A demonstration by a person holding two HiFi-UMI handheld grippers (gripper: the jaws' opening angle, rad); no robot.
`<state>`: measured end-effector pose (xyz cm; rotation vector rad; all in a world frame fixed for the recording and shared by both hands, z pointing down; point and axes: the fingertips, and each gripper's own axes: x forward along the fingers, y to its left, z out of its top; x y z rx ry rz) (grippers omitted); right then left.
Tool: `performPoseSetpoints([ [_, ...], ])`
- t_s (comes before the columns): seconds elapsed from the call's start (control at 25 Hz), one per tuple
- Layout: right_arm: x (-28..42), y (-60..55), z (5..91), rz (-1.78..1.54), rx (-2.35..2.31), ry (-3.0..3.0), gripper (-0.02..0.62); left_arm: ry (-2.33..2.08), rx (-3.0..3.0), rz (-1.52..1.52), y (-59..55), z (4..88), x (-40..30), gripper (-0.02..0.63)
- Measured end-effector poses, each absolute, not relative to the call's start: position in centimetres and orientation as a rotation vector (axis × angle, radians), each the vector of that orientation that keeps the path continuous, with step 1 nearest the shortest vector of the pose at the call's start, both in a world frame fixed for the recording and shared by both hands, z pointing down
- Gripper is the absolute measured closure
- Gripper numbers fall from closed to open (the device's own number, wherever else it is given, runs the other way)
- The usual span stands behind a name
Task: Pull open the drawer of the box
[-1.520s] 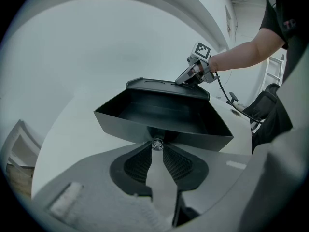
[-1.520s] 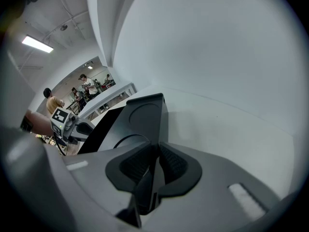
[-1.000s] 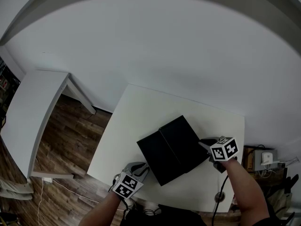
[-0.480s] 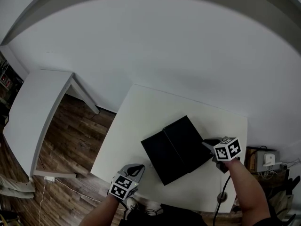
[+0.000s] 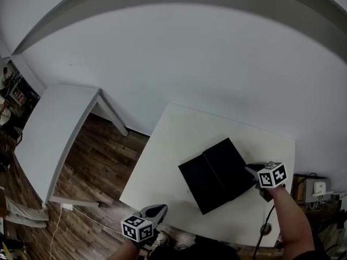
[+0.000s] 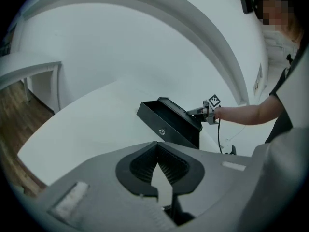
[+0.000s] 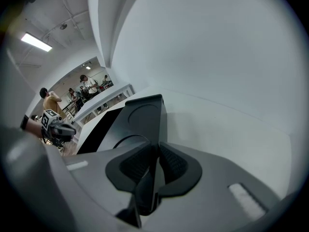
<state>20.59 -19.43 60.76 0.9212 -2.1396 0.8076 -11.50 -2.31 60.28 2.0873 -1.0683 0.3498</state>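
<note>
White table is bearing the box, its drawer facing the closed, empty left gripper, the right gripper clamping the opposite end.

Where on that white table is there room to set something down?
The widest bare stretch of table lies between the box and the wall. Another runs from the open drawer left to the table's edge. It's crowded at the box's right side, where the right tool grips it.
</note>
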Motion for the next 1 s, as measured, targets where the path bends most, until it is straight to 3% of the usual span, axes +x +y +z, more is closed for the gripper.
performPoseSetpoints([
  [0.4, 21.0, -18.2, 58.1, 0.709, 1.138, -2.150, 0.537, -1.038, 1.968, 0.152, 3.1, 58.7, -16.8, 0.601],
  [0.52, 20.4, -16.8, 56.3, 0.662, 1.206, -2.149, 0.589, -1.022, 1.966, 0.111, 3.6, 58.3, -18.0, 0.601],
  [0.64, 18.4, -14.5, 54.6, 0.673, 1.233, -2.195, 0.591, -0.987, 1.982, 0.085, 3.8, 57.8, -18.7, 0.601],
  [0.8, 14.1, -9.7, 52.8, 0.783, 1.239, -2.309, 0.591, -0.907, 2.014, 0.050, 3.7, 57.0, -18.4, 0.601],
  [1.0, 7.5, -1.6, 51.8, 1.149, 1.271, -2.480, 0.591, -0.779, 2.073, 0.039, 4.1, 55.4, -17.3, 0.601],
])
